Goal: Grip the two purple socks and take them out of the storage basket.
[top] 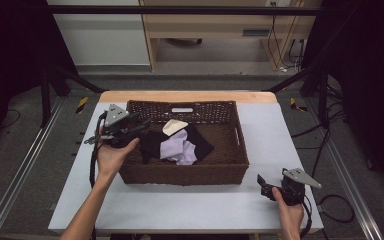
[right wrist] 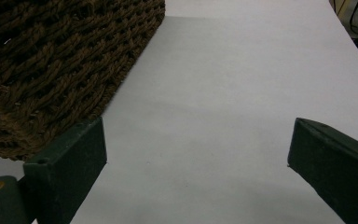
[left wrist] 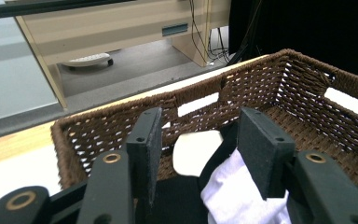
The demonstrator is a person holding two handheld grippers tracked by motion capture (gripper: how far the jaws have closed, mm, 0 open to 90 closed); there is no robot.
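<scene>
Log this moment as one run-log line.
left gripper: open, over basket left end, aimed at clothes | right gripper: open, over table by basket's near right corner | nothing held

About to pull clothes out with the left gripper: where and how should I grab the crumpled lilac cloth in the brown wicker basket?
Grip the raised, bunched fold at the middle of the crumpled lilac cloth, coming down from above. It lies on top of the black garment, and the brown wicker basket walls block any sideways approach. The left gripper already hangs open at the basket's left rim, so it probably need only dip in.
</scene>
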